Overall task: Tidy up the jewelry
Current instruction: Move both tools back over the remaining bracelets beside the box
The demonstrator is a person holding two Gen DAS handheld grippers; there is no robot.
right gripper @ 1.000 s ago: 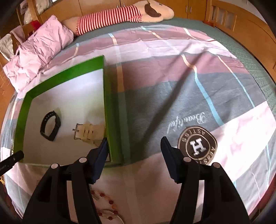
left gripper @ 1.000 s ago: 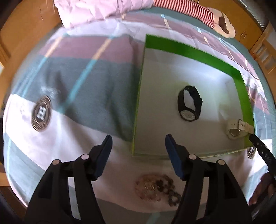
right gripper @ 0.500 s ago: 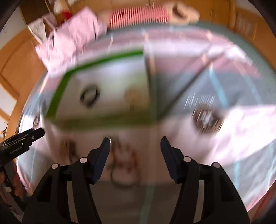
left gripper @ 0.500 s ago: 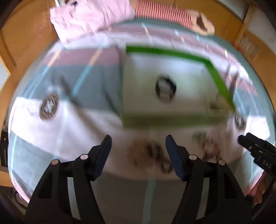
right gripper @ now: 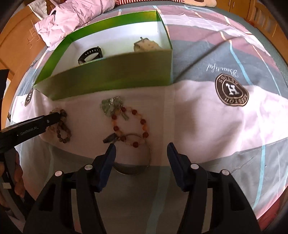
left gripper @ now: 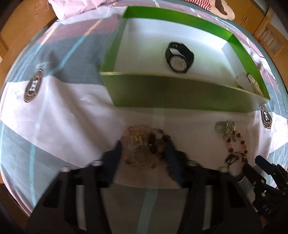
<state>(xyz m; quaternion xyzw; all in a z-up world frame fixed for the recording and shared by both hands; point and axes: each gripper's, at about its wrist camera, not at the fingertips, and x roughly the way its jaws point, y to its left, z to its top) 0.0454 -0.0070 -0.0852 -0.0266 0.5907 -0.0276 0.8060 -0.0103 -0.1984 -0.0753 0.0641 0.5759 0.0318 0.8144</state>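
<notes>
A green box (left gripper: pixel 180 97) (right gripper: pixel 111 75) lies on the bed and holds a black watch (left gripper: pixel 179 57) (right gripper: pixel 90 54) and a cream watch (left gripper: pixel 249 83) (right gripper: pixel 146 45). In front of it lies a pile of brown bead bracelets (left gripper: pixel 145 144) (right gripper: pixel 62 126). My left gripper (left gripper: pixel 144 153) is open, its jaws on either side of this pile. To the right lie a red bead bracelet with green charms (left gripper: pixel 233 142) (right gripper: pixel 129 124) and a metal bangle (right gripper: pixel 134 162). My right gripper (right gripper: pixel 141 153) is open just above the bangle.
The bedspread is striped pink, grey and white with round logo patches (right gripper: pixel 231 91) (left gripper: pixel 33 86). A pink pillow (right gripper: pixel 72 16) and a striped plush toy (left gripper: pixel 212 5) lie at the far end. Wooden furniture (left gripper: pixel 18 27) surrounds the bed.
Both grippers pulled back from the box and dropped toward the jewelry in front of it. The left gripper now straddles the brown bead pile; the right hovers at the bangle. Both stay open.
</notes>
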